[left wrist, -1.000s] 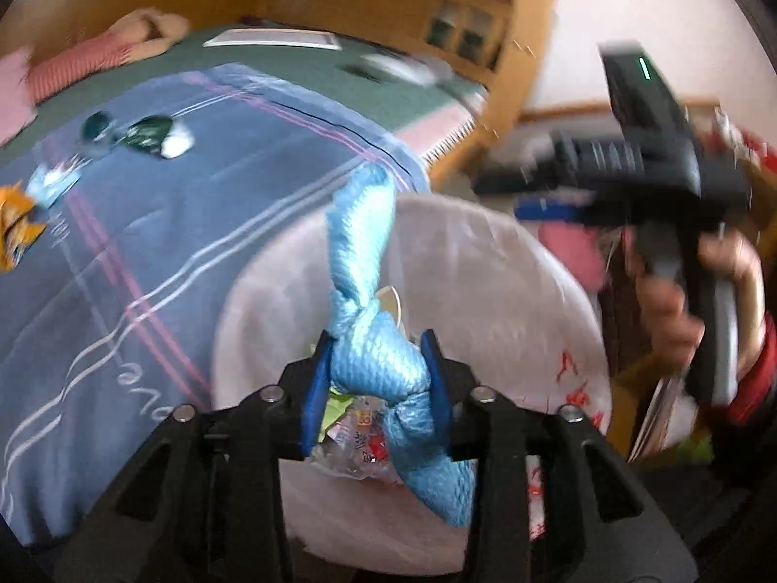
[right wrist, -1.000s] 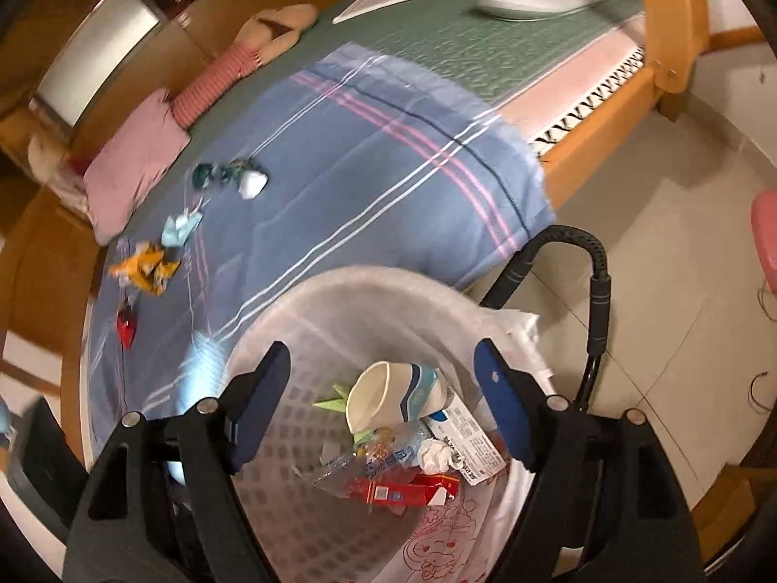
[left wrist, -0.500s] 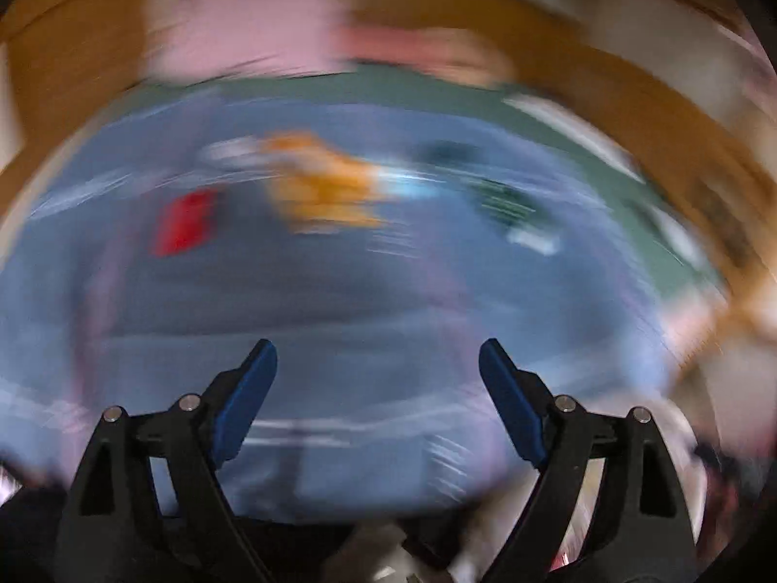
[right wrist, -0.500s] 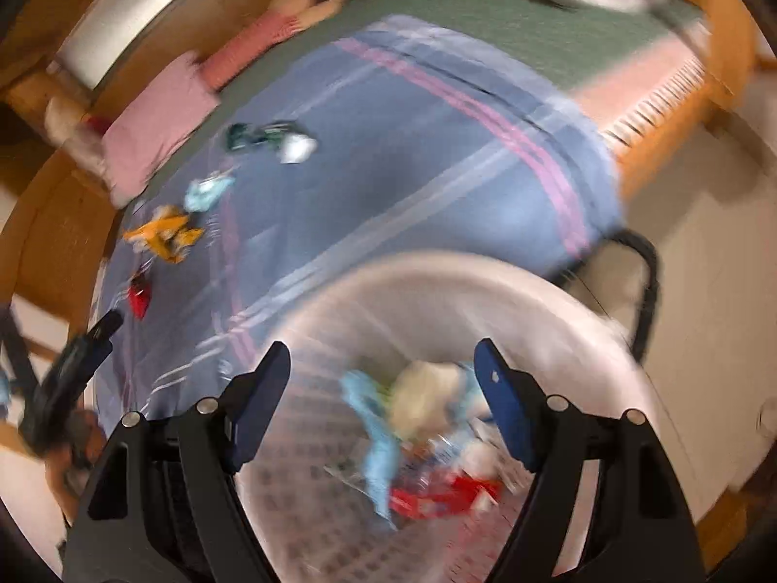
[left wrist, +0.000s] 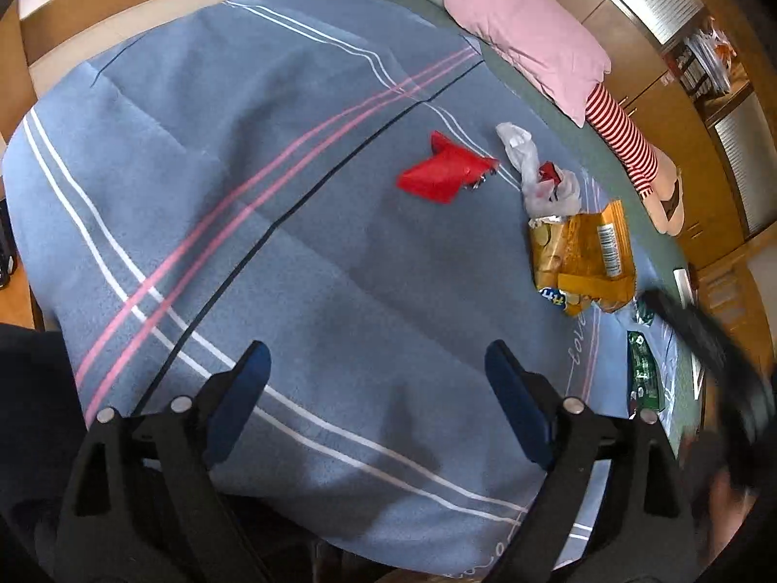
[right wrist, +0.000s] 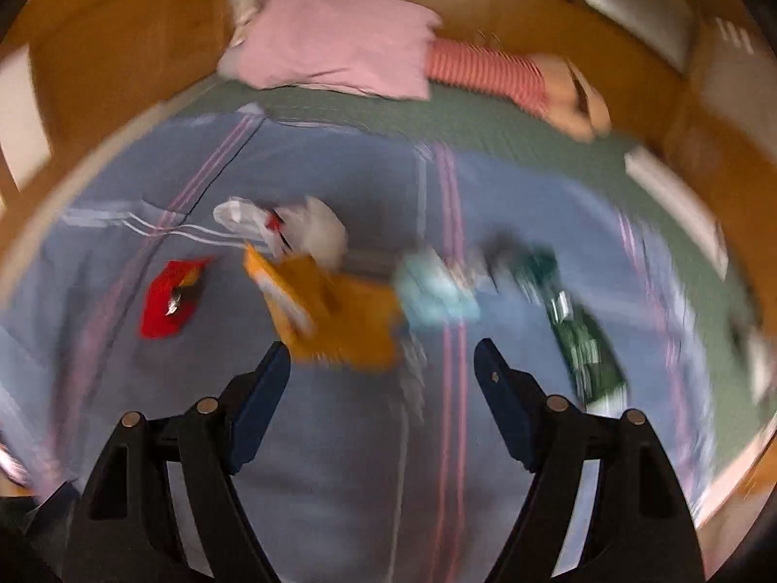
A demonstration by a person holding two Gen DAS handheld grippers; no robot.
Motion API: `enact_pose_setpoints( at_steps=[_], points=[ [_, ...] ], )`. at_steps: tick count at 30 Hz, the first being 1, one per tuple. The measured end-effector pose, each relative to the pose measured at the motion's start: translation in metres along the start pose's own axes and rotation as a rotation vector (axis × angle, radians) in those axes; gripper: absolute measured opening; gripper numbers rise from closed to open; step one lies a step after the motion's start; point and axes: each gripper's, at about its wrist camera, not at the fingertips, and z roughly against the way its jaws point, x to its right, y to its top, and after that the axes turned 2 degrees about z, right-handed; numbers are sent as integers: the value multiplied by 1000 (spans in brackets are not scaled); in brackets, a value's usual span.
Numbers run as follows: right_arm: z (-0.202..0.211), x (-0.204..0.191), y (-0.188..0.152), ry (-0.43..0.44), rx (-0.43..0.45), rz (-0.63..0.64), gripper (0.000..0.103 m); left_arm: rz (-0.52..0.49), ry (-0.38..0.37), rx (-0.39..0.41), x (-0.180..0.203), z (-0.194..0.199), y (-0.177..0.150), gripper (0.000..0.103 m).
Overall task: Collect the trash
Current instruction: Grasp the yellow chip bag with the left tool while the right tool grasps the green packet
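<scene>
Both my left tongs [left wrist: 374,369] and right tongs [right wrist: 379,364] gape wide, empty, above the blue blanket [left wrist: 272,223] on the bed. Beyond them lie trash: a red wrapper [left wrist: 444,175], an orange snack bag [left wrist: 582,257], a white plastic bag [left wrist: 544,180], then a pink pillow [left wrist: 524,34].

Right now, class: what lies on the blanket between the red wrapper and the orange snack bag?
In the left wrist view, a crumpled clear plastic bag lies between the red wrapper and the orange snack bag, touching the snack bag's top edge.
</scene>
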Motion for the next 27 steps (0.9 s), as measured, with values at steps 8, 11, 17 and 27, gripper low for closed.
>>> enact_pose_setpoints(
  at_steps=[8, 11, 17, 27],
  points=[
    [-13, -15, -14, 210, -65, 69, 28, 135, 3, -26, -17, -16, 9, 90],
    [4, -7, -43, 430, -159, 98, 40, 182, -12, -11, -27, -11, 8, 90],
    [51, 51, -69, 448, -85, 83, 80, 155, 14, -5, -20, -12, 7, 90],
    [-7, 220, -55, -23, -81, -472, 80, -175, 26, 50, 86, -35, 29, 95]
  ],
)
